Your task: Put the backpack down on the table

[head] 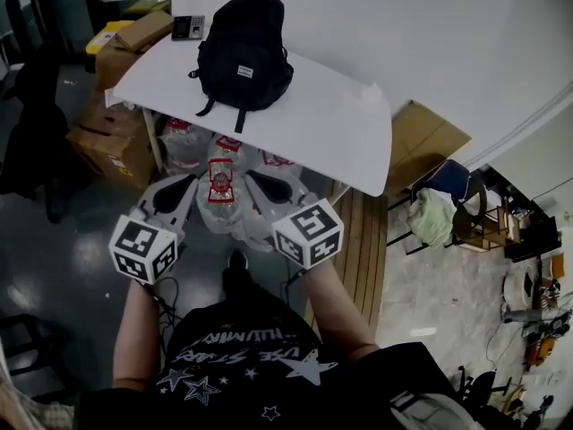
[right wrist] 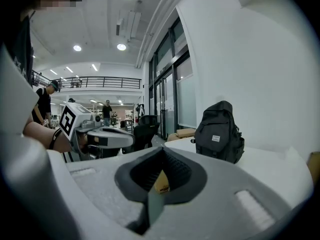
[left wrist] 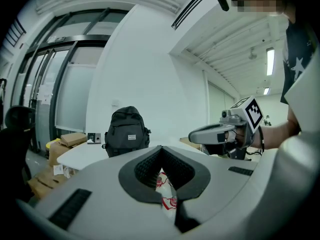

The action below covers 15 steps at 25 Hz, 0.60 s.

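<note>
Two hand-held grippers, the left hand-held gripper [head: 183, 184] and the right hand-held gripper [head: 258, 179], are both clenched on nothing, jaws pressed together. The person holds them side by side out in front, well apart from the surface [head: 331, 133]. Just beyond their tips, at the foot of the surface, stand large water bottles [head: 220, 186] with red caps. Farther out, the black backpack [head: 243, 52] stands upright on the white surface, toward its far end near the wall. Its loose straps trail across the top and a small dark device [head: 188, 28] lies just beside it. Cardboard boxes [head: 112, 141] are stacked on the floor to the left. On this evidence the put-down looks complete, and the step in hand appears to be a clean retreat. Doing it well likely means holding both hand-held grippers level and clear of the straps, giving the bottles below a wide berth, and checking that the bag sits fully on the surface without slumping toward an edge — only then counting the job finished.
</note>
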### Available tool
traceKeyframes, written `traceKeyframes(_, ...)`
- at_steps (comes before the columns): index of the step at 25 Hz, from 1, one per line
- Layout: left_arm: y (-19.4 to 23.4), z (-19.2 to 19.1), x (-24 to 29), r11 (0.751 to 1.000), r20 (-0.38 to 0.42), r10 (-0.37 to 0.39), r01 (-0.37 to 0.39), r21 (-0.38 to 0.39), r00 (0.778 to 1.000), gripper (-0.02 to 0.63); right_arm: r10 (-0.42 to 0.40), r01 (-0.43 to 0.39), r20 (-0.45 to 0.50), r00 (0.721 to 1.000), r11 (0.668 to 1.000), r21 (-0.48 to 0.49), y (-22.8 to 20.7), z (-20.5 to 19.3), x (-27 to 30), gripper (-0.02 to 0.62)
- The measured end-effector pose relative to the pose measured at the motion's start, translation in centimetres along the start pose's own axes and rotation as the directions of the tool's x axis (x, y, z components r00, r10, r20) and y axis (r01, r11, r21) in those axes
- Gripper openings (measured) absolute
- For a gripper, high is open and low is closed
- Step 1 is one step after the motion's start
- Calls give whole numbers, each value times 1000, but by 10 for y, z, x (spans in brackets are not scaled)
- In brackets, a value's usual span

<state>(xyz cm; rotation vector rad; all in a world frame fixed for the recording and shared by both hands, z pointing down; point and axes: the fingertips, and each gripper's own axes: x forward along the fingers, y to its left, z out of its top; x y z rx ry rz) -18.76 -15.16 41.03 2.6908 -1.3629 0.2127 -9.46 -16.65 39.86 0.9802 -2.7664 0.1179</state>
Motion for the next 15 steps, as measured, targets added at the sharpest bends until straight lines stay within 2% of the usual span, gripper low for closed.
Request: traceKeyframes(15, -37, -10, -28, 1000, 7, -14, 14, -7, 1000, 8, -37, 37, -22, 999, 999, 26, 22, -19, -48, 0)
